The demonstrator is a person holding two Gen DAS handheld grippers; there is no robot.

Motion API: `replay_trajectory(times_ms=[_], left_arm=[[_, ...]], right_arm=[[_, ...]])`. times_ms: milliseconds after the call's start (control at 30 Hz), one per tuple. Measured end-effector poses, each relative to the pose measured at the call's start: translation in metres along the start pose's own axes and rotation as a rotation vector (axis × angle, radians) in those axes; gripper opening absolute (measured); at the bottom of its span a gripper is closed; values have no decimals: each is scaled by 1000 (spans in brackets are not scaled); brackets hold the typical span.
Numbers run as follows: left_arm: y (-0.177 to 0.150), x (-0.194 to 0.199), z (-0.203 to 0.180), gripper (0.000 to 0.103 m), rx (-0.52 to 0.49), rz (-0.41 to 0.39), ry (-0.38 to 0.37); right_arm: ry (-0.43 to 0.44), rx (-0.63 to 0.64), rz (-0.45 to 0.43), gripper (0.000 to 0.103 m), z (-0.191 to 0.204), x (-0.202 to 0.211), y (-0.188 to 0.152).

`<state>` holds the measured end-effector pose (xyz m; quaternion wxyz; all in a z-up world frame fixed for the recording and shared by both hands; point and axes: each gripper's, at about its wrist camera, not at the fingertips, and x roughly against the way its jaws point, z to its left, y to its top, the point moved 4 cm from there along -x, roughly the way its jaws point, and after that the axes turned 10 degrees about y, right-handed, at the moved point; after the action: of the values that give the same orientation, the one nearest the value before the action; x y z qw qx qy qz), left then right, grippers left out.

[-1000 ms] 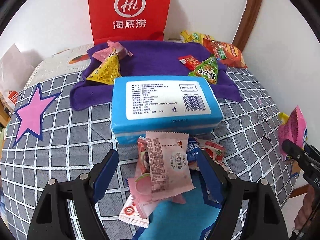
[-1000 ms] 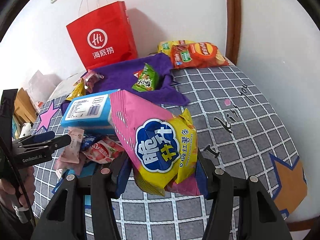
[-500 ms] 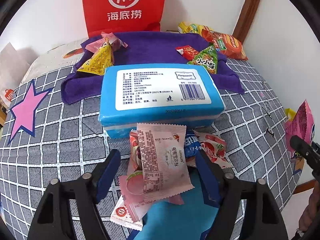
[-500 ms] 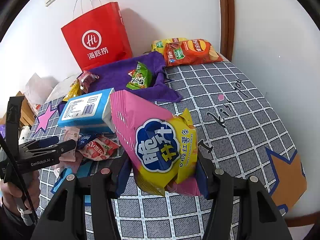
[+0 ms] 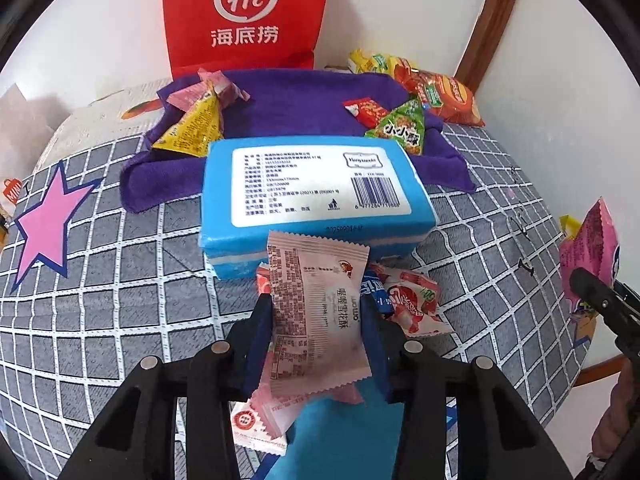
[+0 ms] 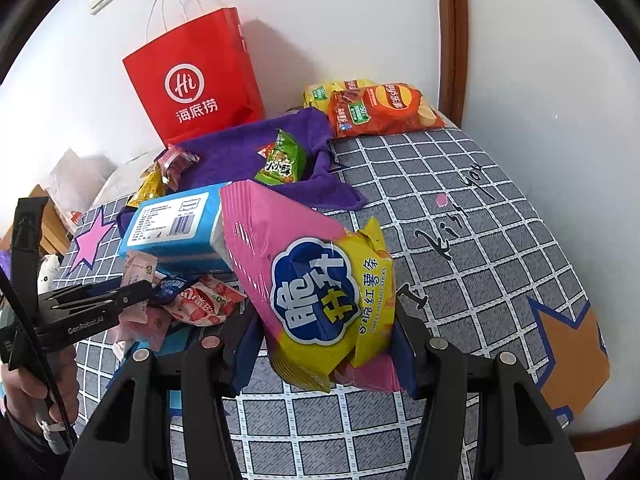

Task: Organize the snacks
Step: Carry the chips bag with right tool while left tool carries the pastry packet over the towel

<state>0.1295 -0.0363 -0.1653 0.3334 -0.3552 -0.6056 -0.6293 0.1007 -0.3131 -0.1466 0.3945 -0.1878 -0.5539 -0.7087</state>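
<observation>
A pale pink snack packet lies on top of a small heap of packets in front of a blue tissue pack. My left gripper straddles the packet. Its jaws are closing, and the blue pads touch the packet's two long edges. From the right wrist view the left gripper reaches into the same heap, with a hand behind it. My right gripper is shut on a pink-and-yellow sweet potato stick bag held above the checked tablecloth. That bag also shows at the right edge of the left wrist view.
A purple cloth behind the tissue pack carries a yellow triangle snack, a green one and small packets. A red paper bag stands at the wall, chip bags at the back right. A strawberry packet lies beside the heap.
The left jaws have narrowed from wide apart to touching the pale pink packet's sides, and the gripper has crept slightly toward the tissue pack. The right gripper and its bag have kept still.
</observation>
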Motion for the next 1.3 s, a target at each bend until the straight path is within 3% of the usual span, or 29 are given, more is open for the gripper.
replay_trajectory(times_ms=[733, 1300], left_arm=[[33, 58, 44, 41, 20, -121, 31], [69, 68, 78, 41, 55, -164, 40]], right_arm=[[20, 49, -83, 56, 49, 17, 43], [38, 77, -127, 56, 79, 11, 86]])
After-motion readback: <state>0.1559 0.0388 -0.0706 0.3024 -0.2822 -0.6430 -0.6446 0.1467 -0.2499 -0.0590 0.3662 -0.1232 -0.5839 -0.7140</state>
